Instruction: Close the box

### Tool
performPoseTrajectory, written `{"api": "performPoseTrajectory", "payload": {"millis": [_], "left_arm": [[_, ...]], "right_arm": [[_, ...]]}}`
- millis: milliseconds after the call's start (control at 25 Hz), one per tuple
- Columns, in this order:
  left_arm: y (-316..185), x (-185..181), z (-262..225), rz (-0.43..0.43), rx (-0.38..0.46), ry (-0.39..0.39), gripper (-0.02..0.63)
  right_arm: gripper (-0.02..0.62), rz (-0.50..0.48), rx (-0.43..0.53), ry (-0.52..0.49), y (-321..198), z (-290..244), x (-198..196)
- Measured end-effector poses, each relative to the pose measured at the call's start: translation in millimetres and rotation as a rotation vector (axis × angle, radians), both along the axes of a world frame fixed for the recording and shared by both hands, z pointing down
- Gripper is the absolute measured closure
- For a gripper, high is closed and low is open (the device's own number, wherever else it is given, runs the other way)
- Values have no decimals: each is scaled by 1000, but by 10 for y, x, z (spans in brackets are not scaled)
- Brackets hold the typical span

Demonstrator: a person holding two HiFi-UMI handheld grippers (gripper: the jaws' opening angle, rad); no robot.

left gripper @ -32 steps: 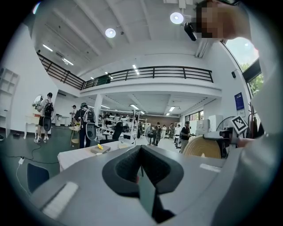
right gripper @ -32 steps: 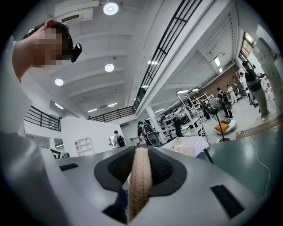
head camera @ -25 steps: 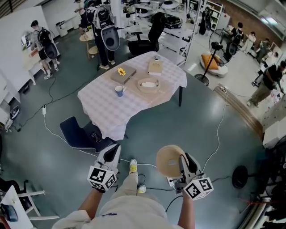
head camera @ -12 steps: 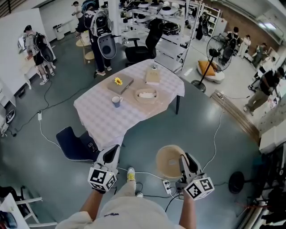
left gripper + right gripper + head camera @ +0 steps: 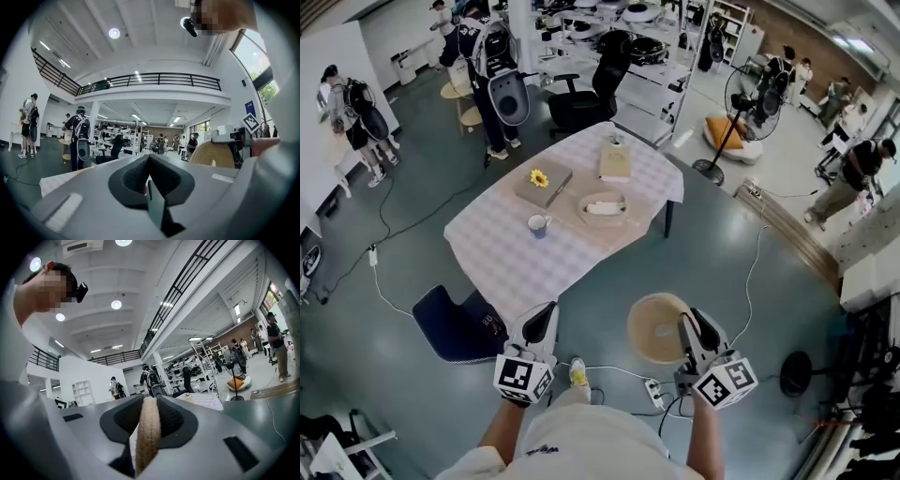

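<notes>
A round woven lid is held on edge at waist height, with my right gripper shut on its rim. In the right gripper view the lid's edge fills the gap between the pads. The round woven box stands open on the checked table several steps ahead, with something white inside it. My left gripper hangs level with the right one, shut and holding nothing. In the left gripper view the left gripper points at the room and the lid shows at the right.
On the table are a blue cup, a book with a sunflower and a small wooden box. A navy chair lies at the table's near left. A power strip and cables cross the floor by my feet. People stand at the back.
The view has shifted as the person walks: the table sits slightly lower and further left. Both grippers keep their pose and the lid stays gripped.
</notes>
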State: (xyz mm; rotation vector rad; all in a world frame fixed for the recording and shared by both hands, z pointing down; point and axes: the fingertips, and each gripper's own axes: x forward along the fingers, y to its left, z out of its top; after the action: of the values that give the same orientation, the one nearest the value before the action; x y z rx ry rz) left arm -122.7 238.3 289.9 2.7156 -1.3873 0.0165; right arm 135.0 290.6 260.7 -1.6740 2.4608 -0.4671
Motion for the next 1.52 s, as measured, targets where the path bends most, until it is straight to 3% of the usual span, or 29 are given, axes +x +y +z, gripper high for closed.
{"api": "performPoseTrajectory", "payload": {"millis": [720,1520], "left_arm": [[-1146,-485,53,35,-10,15,604],[-1483,-628,302,10,-52,16,604]], "right_arm": [[503,37,-15,21,-1184,-32,-473],[503,39,-41,23,-1593,120,-537]]}}
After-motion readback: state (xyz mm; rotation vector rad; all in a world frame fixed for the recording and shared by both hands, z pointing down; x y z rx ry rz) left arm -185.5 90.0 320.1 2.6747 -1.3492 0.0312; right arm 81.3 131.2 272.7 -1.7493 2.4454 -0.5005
